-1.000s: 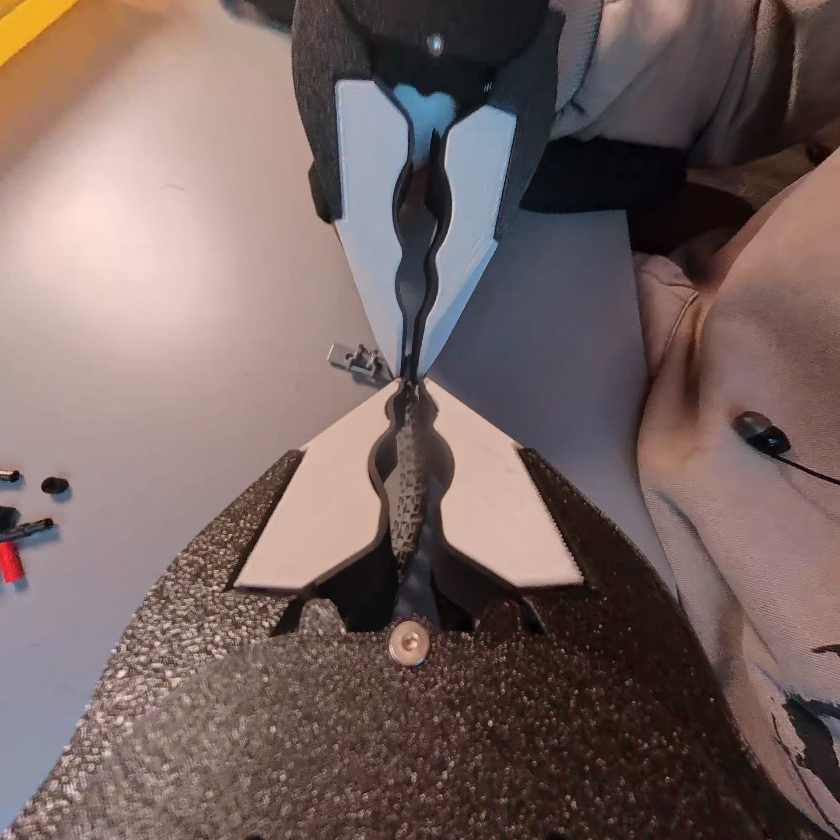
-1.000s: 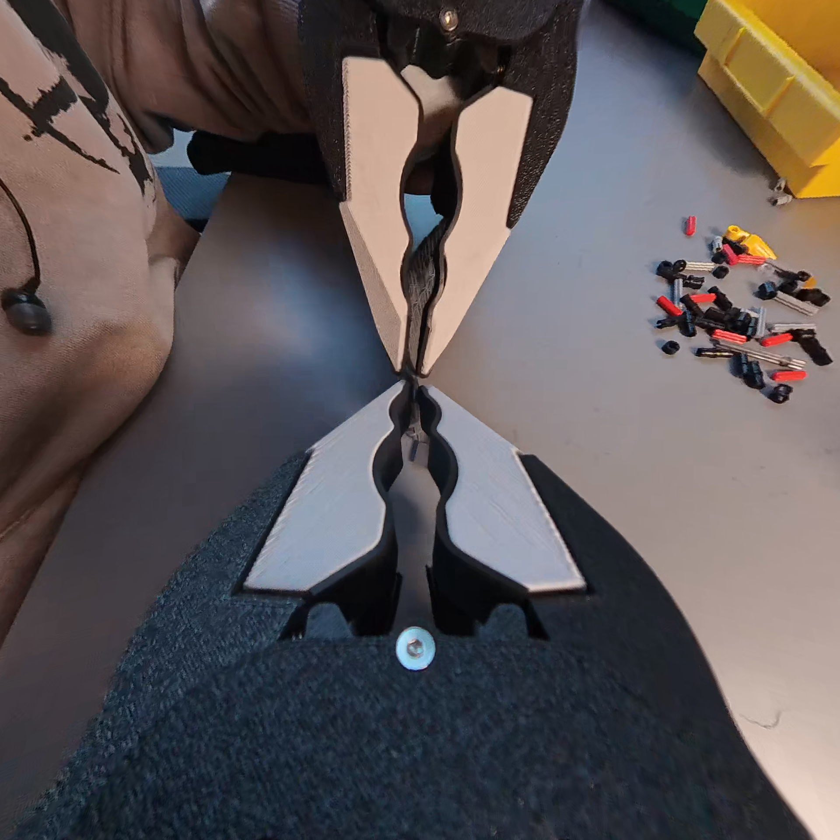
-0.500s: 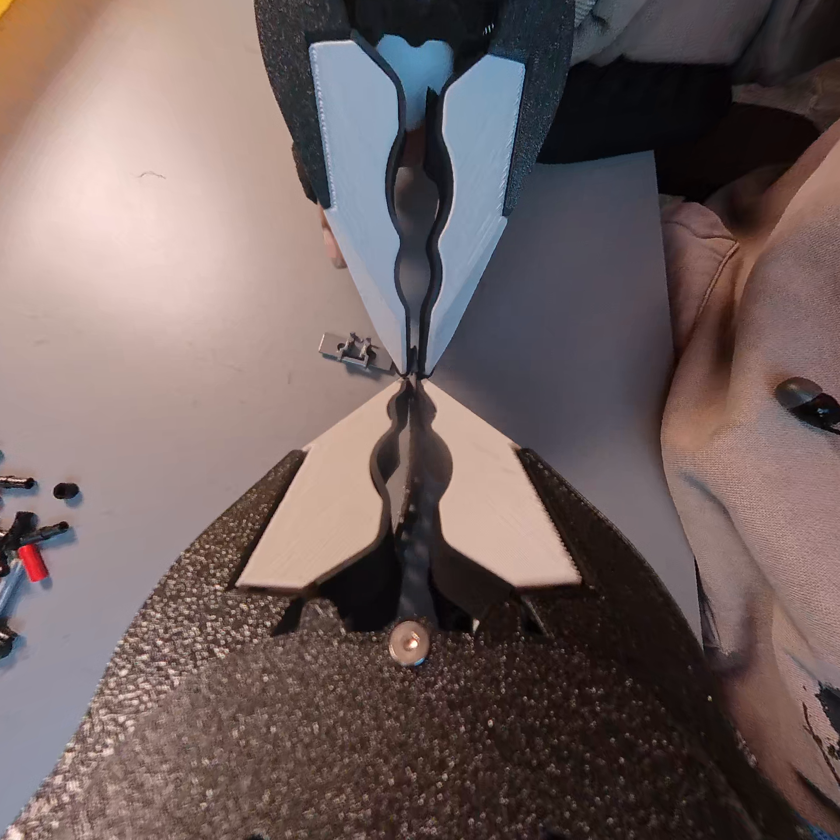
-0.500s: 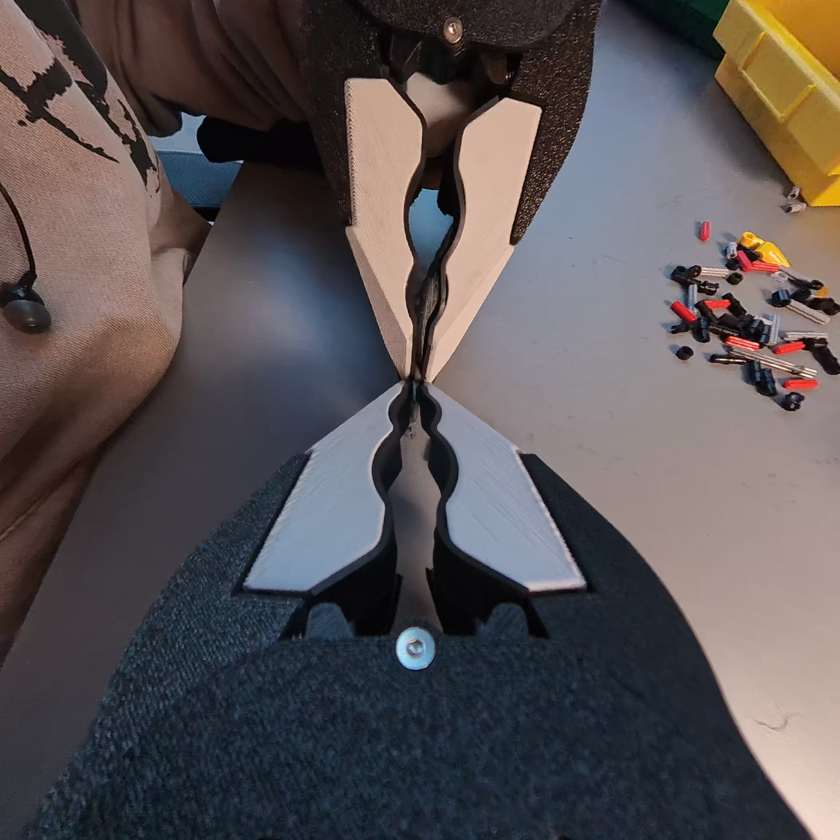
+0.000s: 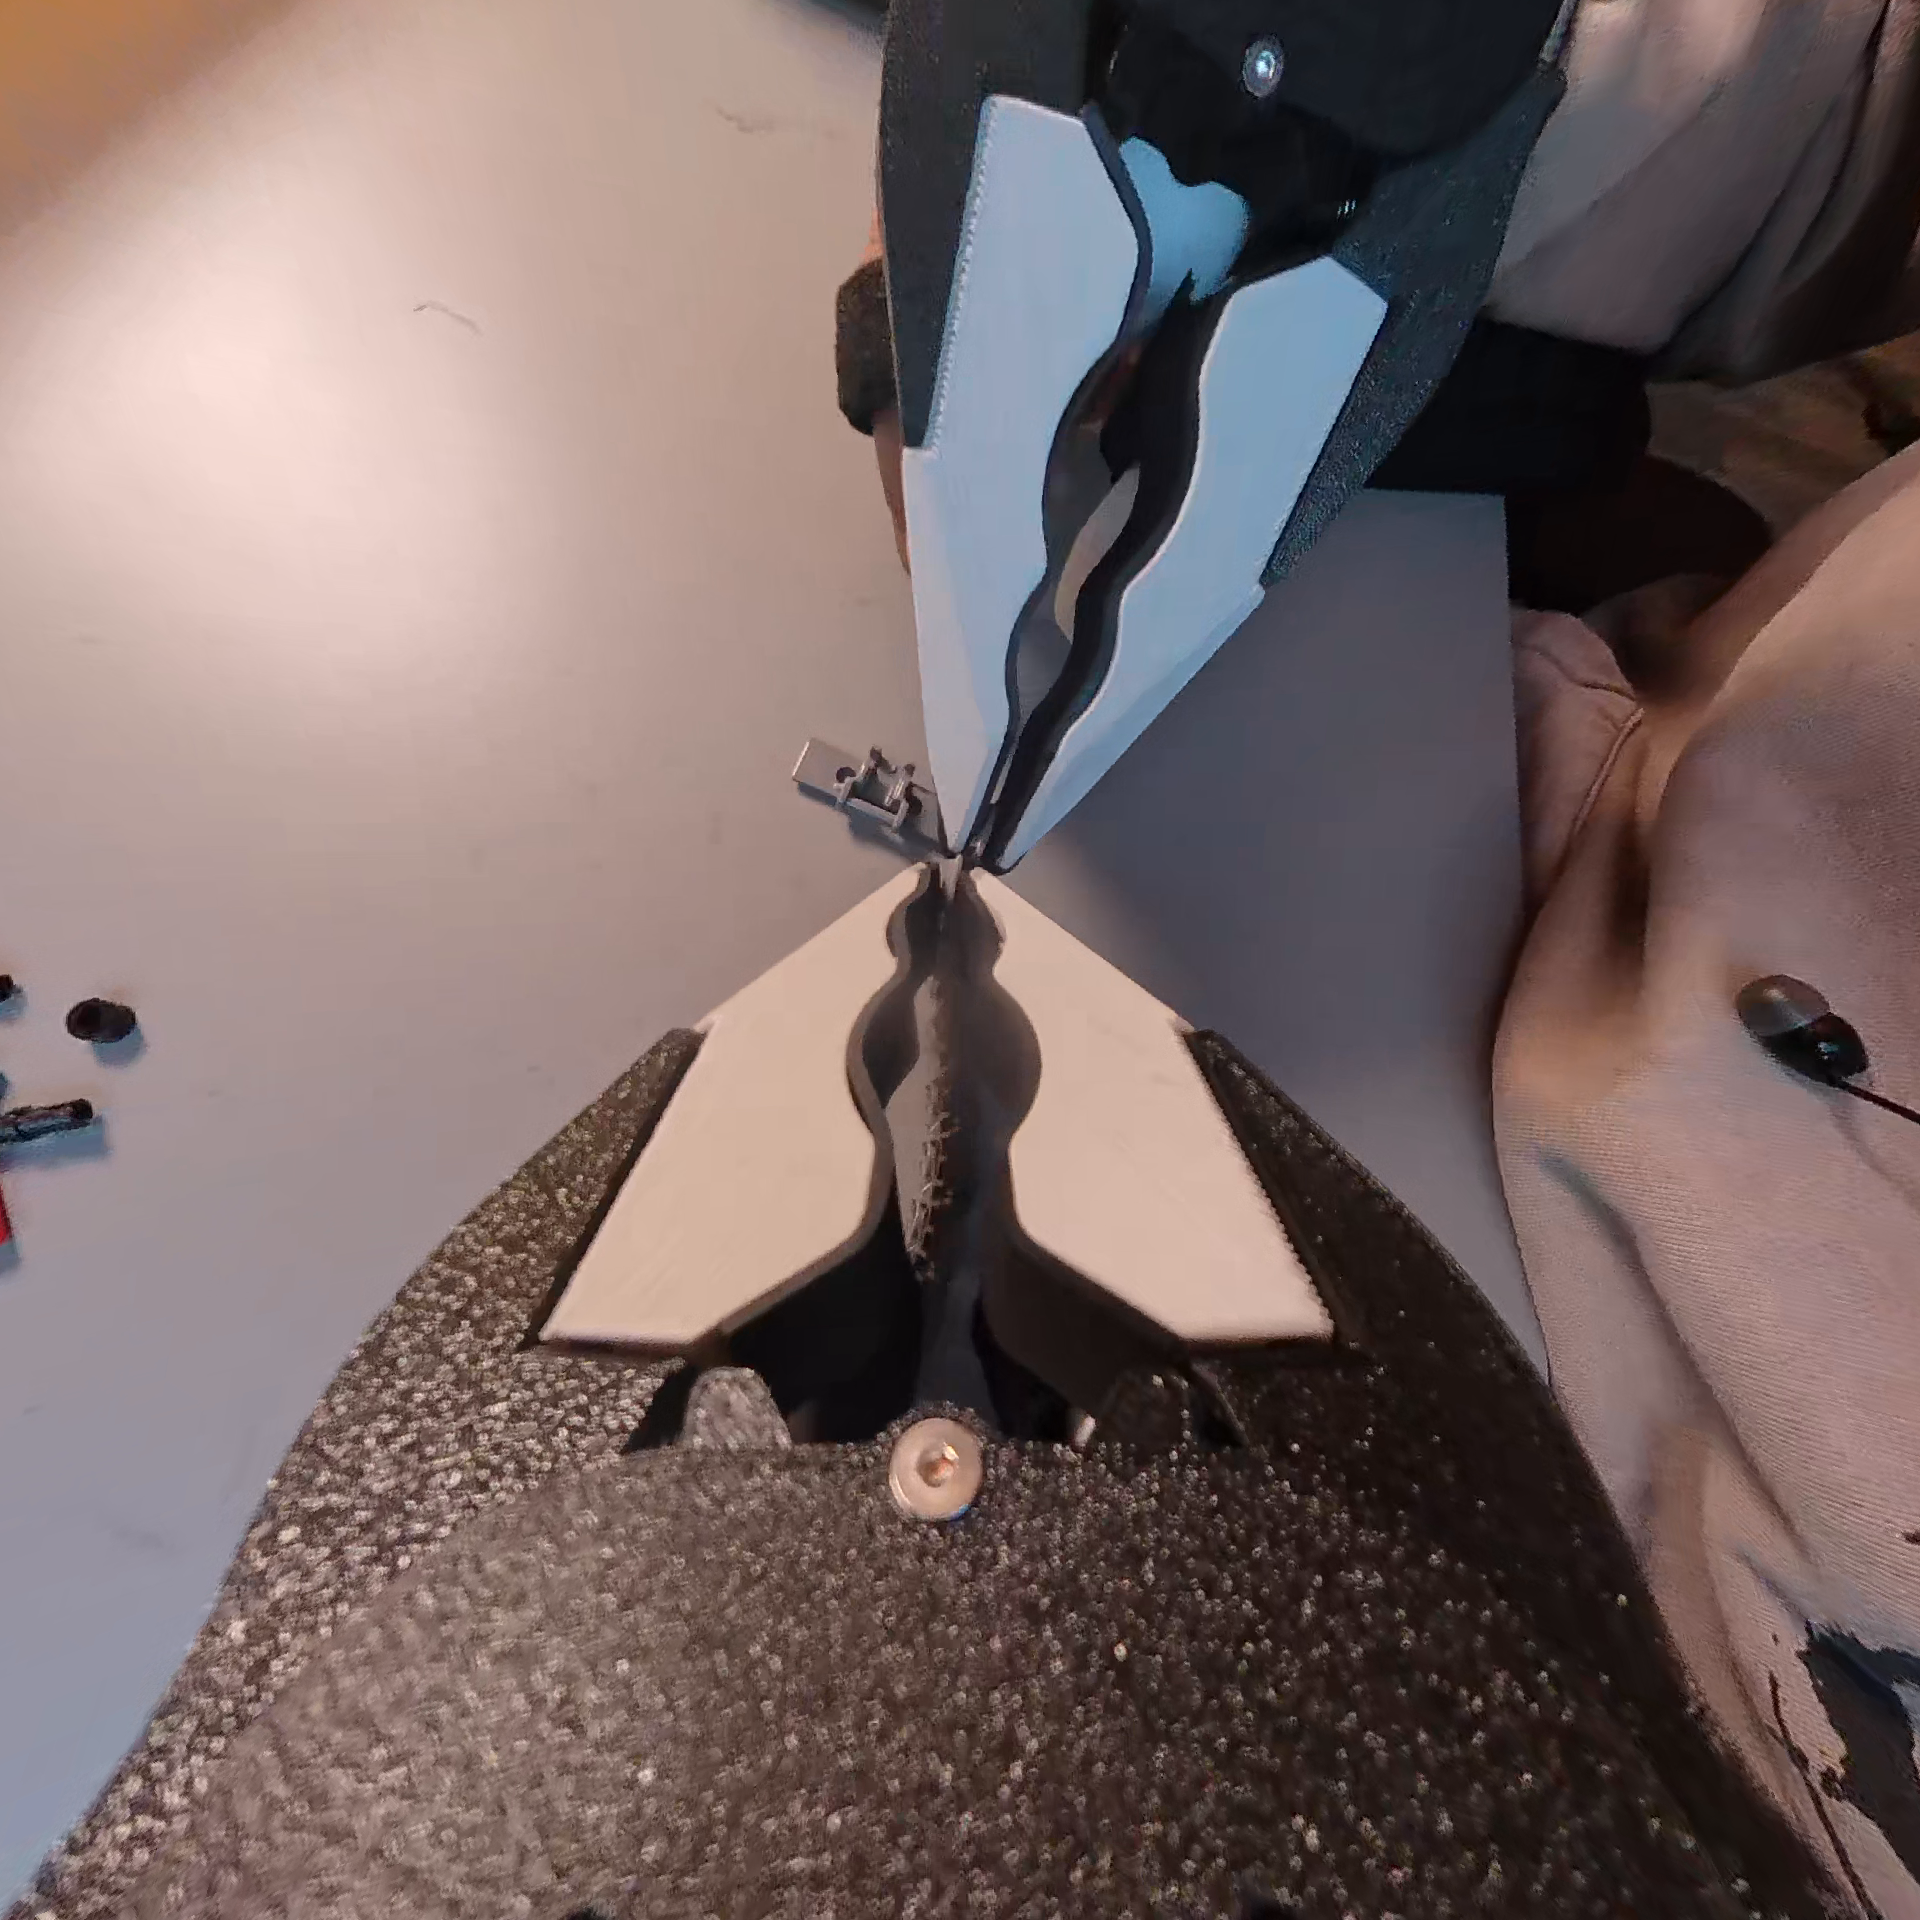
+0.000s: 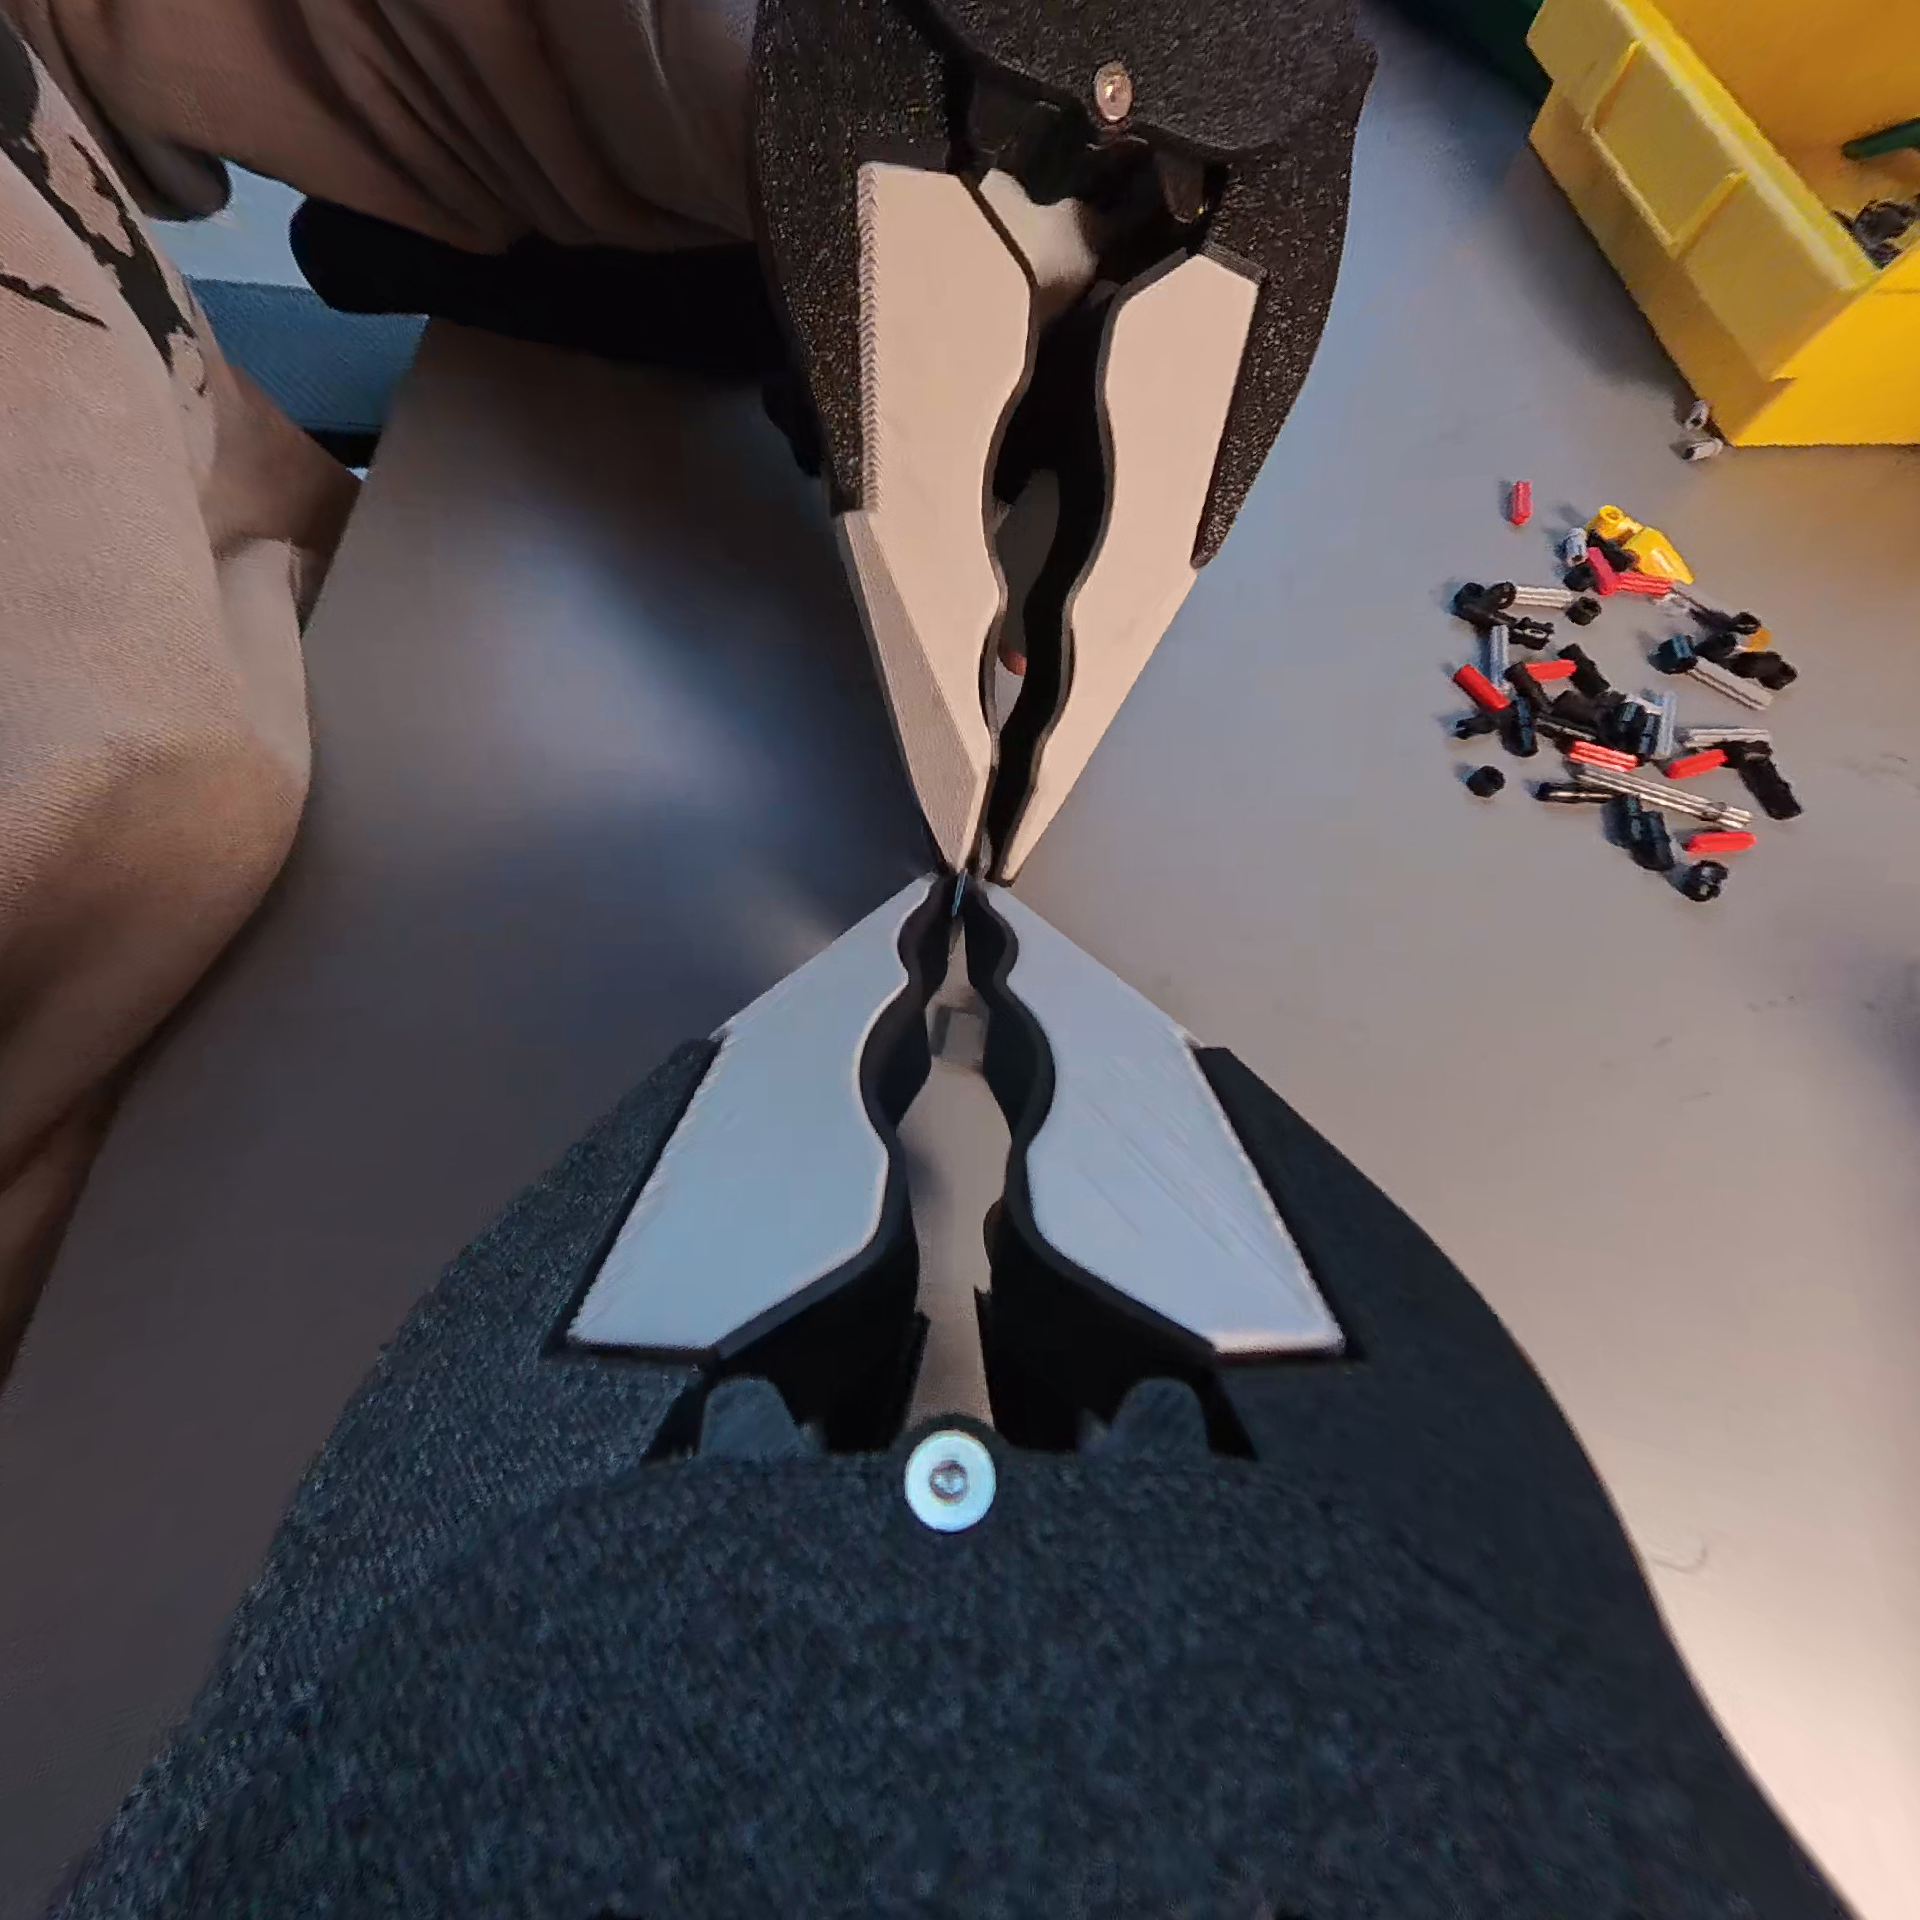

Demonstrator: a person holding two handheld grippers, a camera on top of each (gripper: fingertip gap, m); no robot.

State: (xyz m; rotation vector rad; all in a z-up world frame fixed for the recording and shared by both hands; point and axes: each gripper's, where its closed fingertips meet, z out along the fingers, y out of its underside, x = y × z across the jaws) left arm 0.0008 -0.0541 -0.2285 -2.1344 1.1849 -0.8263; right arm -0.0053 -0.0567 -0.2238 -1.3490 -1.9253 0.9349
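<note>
My left gripper (image 5: 948, 883) and my right gripper (image 6: 958, 906) are both shut and meet tip to tip above the grey table (image 5: 416, 520). A tiny thin pin (image 6: 958, 891) is pinched between the touching tips and is mostly hidden; a grey sliver of it also shows in the left wrist view (image 5: 949, 871). The right gripper (image 5: 985, 854) comes down from above in the left wrist view, tilted to the right. The left gripper (image 6: 982, 864) does the same in the right wrist view. A small grey assembled part (image 5: 864, 792) lies on the table just behind the tips.
A pile of small black, red and grey parts (image 6: 1610, 717) lies on the table at the right, and a yellow bin (image 6: 1714, 229) stands behind it. A few loose parts (image 5: 99, 1018) lie at the left. A person's beige clothing (image 5: 1714, 1143) is close by the table edge.
Both grippers have stayed shut tip to tip. The facing gripper now tilts to the right in each view. The views have shifted slightly.
</note>
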